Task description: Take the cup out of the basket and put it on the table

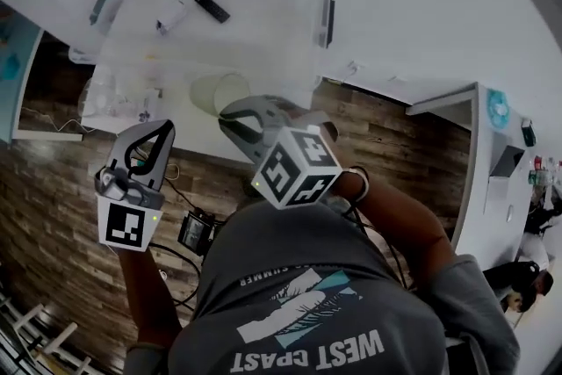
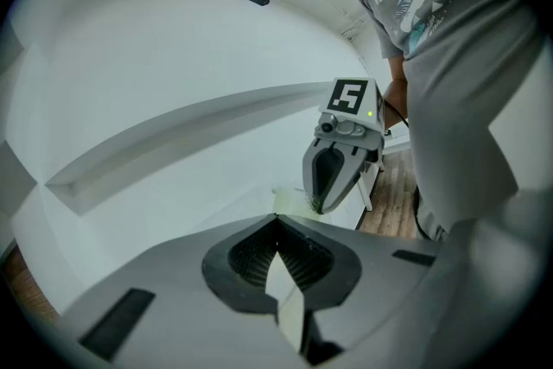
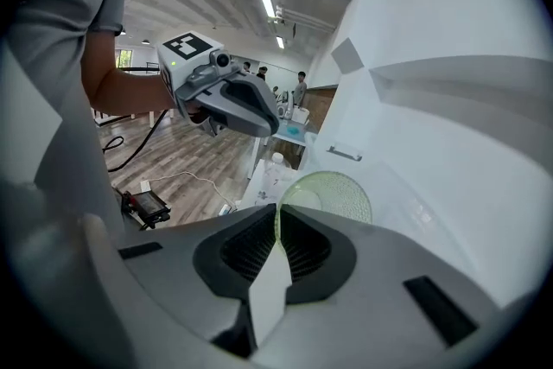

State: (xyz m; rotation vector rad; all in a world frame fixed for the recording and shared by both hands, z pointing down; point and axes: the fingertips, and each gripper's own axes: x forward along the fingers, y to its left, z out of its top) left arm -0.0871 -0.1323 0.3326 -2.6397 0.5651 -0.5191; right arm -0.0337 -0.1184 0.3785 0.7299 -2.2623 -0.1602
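Observation:
A pale green see-through cup point(image 1: 219, 92) is outside the clear plastic basket point(image 1: 299, 31), just in front of its near wall, over the white table point(image 1: 413, 4). My right gripper point(image 1: 235, 114) is shut on the cup's rim. In the right gripper view the cup's wall point(image 3: 333, 194) runs between the closed pads, its mouth facing the camera. I cannot tell whether the cup rests on the table. My left gripper point(image 1: 162, 134) hangs to the cup's left, beyond the table edge, shut and empty point(image 2: 277, 225). From the left gripper view the right gripper point(image 2: 321, 205) shows ahead.
Inside the basket lie a black remote point(image 1: 212, 7) and a white object point(image 1: 171, 16). A low shelf with small bottles point(image 1: 123, 97) stands left of the cup. Cables and a black box point(image 1: 198, 231) lie on the wooden floor. People stand in the distance point(image 3: 298, 86).

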